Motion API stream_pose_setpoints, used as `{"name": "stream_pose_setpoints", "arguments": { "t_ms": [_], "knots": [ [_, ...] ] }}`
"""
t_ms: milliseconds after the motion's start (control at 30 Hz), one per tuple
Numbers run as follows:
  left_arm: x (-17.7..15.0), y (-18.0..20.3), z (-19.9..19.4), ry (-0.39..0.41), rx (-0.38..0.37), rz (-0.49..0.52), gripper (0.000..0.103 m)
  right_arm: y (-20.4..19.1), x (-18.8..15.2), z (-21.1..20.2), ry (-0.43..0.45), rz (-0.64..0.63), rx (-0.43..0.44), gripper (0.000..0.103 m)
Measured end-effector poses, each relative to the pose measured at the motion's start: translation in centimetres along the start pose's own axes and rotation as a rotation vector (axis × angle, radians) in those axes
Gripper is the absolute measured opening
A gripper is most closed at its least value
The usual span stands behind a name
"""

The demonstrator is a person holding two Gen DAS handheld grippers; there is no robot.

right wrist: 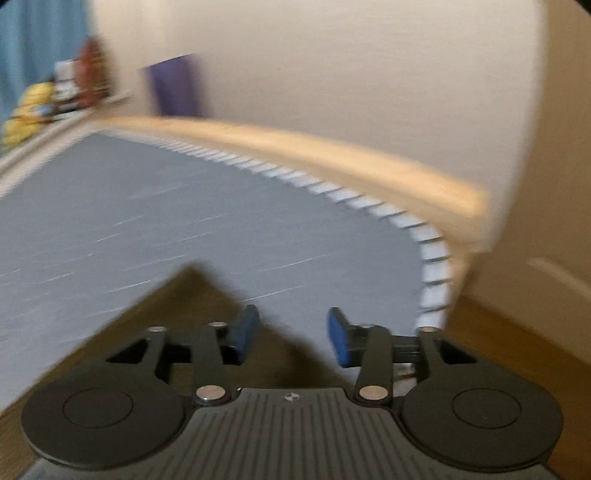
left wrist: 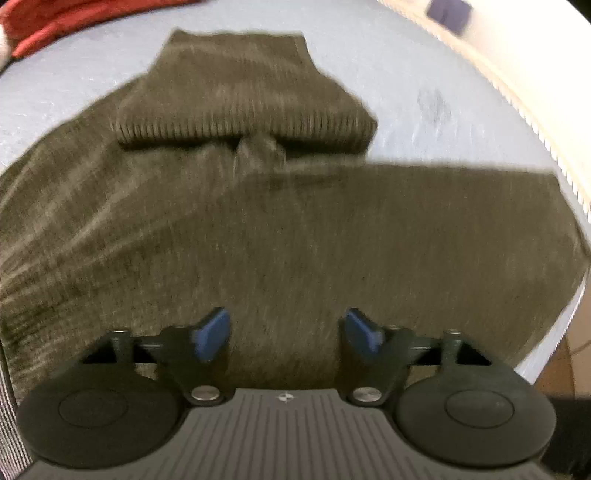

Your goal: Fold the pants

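Olive-brown ribbed pants (left wrist: 258, 229) lie spread on a light blue bed sheet (left wrist: 406, 74). A folded part with a ribbed band (left wrist: 243, 129) rests on top at the far side. My left gripper (left wrist: 286, 334) hangs just above the cloth, its blue pads (left wrist: 212, 334) apart with nothing pinched between them. In the right wrist view a pointed corner of the pants (right wrist: 192, 295) lies on the sheet under my right gripper (right wrist: 293, 338). Its blue pads (right wrist: 340, 341) stand apart and hold nothing. Both views are blurred.
A red cloth (left wrist: 55, 26) lies at the far left of the bed. A cream bed frame (right wrist: 332, 155) runs along the sheet's edge by a pale wall. A purple object (right wrist: 177, 88) and clutter (right wrist: 55, 99) stand on a ledge. Wooden floor (right wrist: 517, 350) shows at right.
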State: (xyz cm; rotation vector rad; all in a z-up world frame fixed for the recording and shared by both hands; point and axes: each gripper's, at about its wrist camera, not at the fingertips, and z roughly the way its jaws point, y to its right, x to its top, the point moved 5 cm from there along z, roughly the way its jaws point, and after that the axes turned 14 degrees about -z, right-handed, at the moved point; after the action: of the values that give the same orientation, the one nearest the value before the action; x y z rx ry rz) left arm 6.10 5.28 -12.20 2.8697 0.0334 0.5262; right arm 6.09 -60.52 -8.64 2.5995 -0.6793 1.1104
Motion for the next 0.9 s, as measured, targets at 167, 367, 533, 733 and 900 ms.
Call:
{"name": "stream_pose_setpoints", "arguments": {
  "t_ms": [167,367,533,733,900],
  "knots": [
    [-2.0,0.0,0.2,0.013,0.048,0.12,0.062,-5.2,-2.9,3.4,-0.224,-0.237,0.091,0.063],
    [0.7,-3.3,-4.9,0.195,0.045,-0.039,0.062,-7.2,-0.2,0.9,-0.102,-0.198,0.072,0.063],
    [3.8,-13.5,-9.0,0.36,0.149,-0.409,0.062,-13.1,2.8,-4.2,0.048,-0.235,0.164,0.063],
    [5.2,-25.7,-8.6,0.343,0.148,-0.715,0.065,-21.9,4.4,-11.3,0.144,-0.197,0.404,0.066],
    [5.2,-30.7,-5.5,0.267,0.083,-0.787,0.066,-28.2,2.6,-17.4,0.052,-0.086,0.665,0.07]
  ]
}}
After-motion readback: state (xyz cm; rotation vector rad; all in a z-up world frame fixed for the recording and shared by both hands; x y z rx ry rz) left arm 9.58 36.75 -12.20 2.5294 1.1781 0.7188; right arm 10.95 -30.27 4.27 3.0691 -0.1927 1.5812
